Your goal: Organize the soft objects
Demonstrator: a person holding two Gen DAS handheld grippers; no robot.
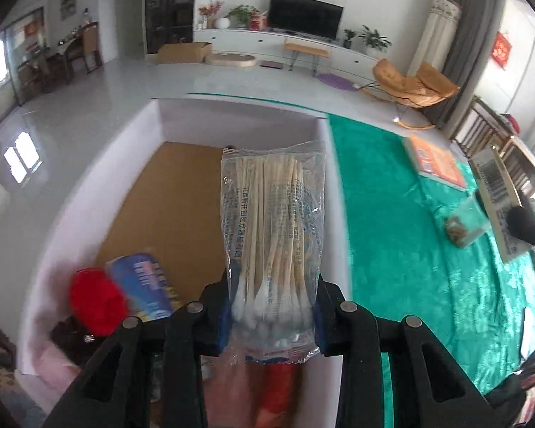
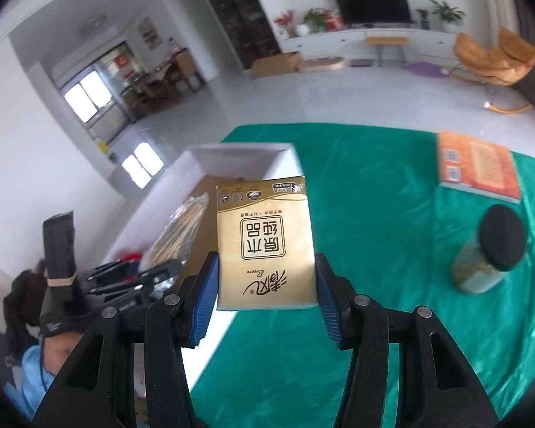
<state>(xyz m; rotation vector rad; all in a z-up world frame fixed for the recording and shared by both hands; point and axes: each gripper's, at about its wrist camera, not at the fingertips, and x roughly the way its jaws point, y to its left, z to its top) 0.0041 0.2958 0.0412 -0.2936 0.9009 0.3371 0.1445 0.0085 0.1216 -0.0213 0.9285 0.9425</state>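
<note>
Left wrist view: the left gripper (image 1: 273, 315) is clenched on a clear bag of cotton swabs (image 1: 271, 235), its blue-padded fingers (image 1: 222, 317) pressing the bag's lower end where the white tips bunch. The bag stands up above a white box (image 1: 89, 192) with a brown bottom, which sits at the left edge of a table draped in green cloth (image 1: 392, 214). Inside the box, near left, lie a red soft thing (image 1: 96, 299) and a blue packet (image 1: 142, 285). On the cloth to the right lie an orange booklet (image 1: 437, 164) and a blurred jar (image 1: 463, 228); the right gripper's packet shows at the far right edge.

Right wrist view: the right gripper (image 2: 265, 296) grasps a gold tissue packet (image 2: 265, 246) by its two sides, above the cloth (image 2: 374, 196) just right of the white box (image 2: 232, 158). To the left, the left gripper (image 2: 135, 278) holds the swab bag (image 2: 182, 228) over the box. At right stand a black-lidded jar (image 2: 492, 253) and, farther, the orange booklet (image 2: 478, 166).
</note>
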